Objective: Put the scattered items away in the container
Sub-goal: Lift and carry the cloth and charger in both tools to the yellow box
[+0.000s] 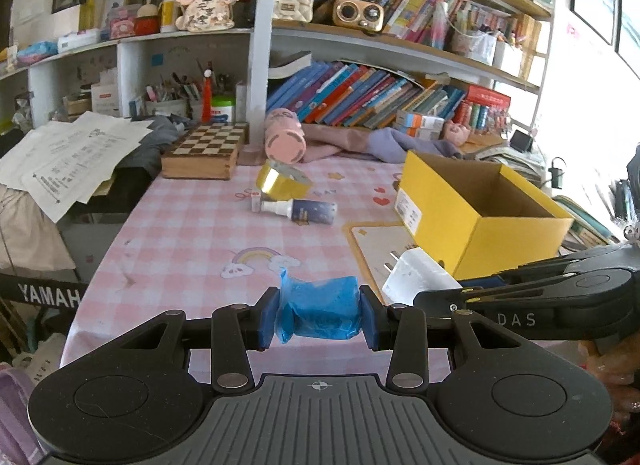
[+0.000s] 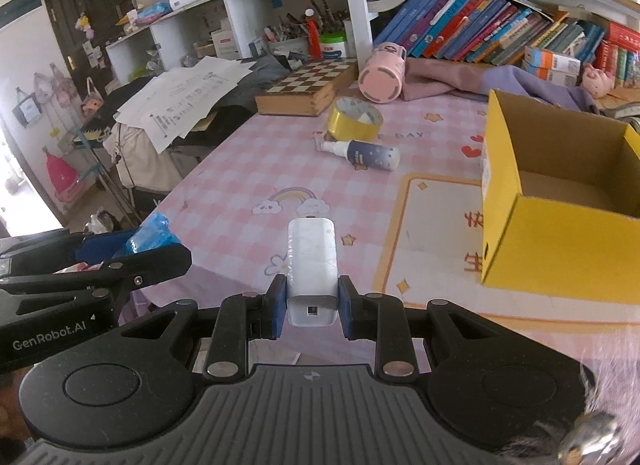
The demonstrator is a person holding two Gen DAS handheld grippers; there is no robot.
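Observation:
My left gripper (image 1: 320, 317) is shut on a blue plastic bag roll (image 1: 320, 311), held above the near edge of the pink checked table; the roll also shows in the right wrist view (image 2: 154, 235). My right gripper (image 2: 312, 307) is shut on a white charger plug (image 2: 312, 265), seen in the left wrist view (image 1: 416, 275) beside the box. The open yellow cardboard box (image 1: 448, 217) (image 2: 560, 261) stands on the right, and I see nothing inside it. A gold tape roll (image 1: 280, 181) (image 2: 354, 119) and a small spray bottle (image 1: 300, 209) (image 2: 366, 153) lie mid-table.
A chessboard box (image 1: 204, 151) and a pink cup on its side (image 1: 284, 137) sit at the back, with purple cloth (image 1: 360, 141) behind the box. Papers (image 1: 68, 161) hang over the left side. Bookshelves (image 1: 380, 97) rise behind. A mat (image 2: 432, 225) lies under the box.

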